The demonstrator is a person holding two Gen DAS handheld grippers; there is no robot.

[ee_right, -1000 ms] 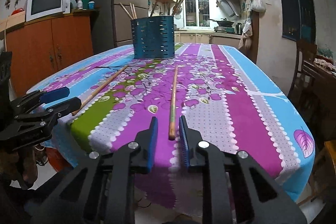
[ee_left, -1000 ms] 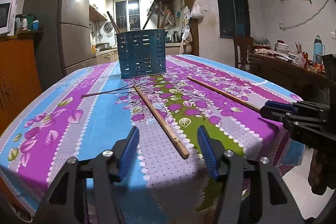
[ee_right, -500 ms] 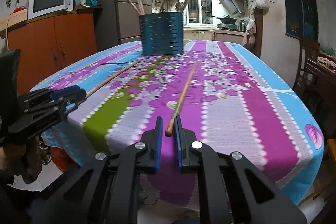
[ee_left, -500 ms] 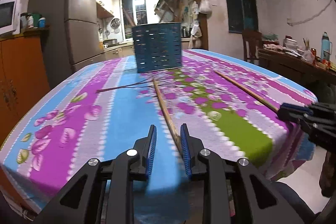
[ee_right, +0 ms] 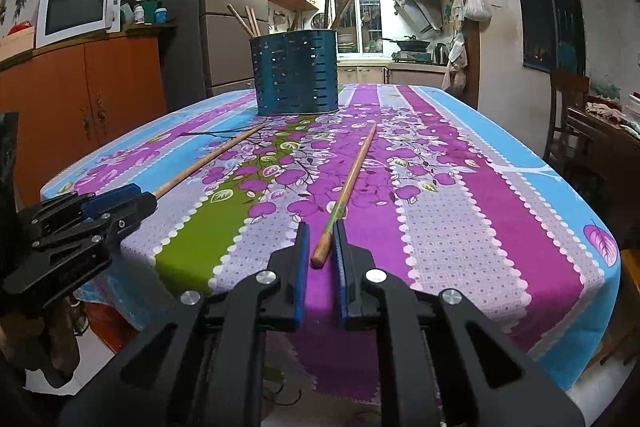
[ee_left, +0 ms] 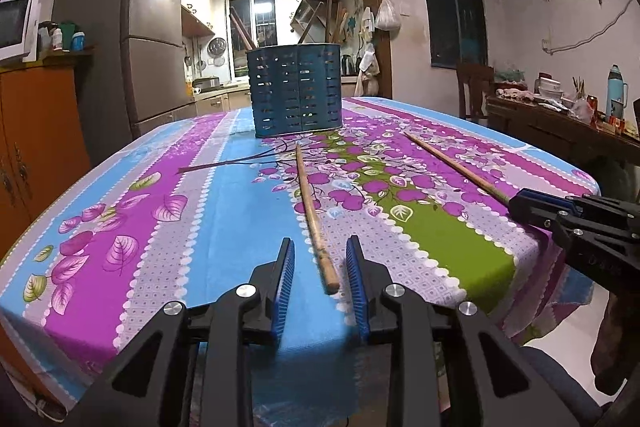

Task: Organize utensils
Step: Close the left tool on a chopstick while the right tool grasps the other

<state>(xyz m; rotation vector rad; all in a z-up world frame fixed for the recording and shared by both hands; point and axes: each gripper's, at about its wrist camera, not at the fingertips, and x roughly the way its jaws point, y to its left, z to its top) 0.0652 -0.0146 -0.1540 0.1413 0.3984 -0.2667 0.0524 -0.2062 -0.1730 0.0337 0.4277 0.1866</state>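
Left gripper (ee_left: 320, 259) reopens around its chopstick (ee_left: 314, 217); right gripper (ee_right: 322, 241) fingers clamp the other chopstick (ee_right: 346, 189); neither reaches holder (ee_right: 295, 73).

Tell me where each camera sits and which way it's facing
Left wrist: on the left gripper, facing along the table to the blue utensil holder; its fingers bracket a chopstick; right gripper shows.
Right wrist: on the right gripper, facing likewise; fingers around the other chopstick; left gripper shows.
Shared: holder, both chopsticks.
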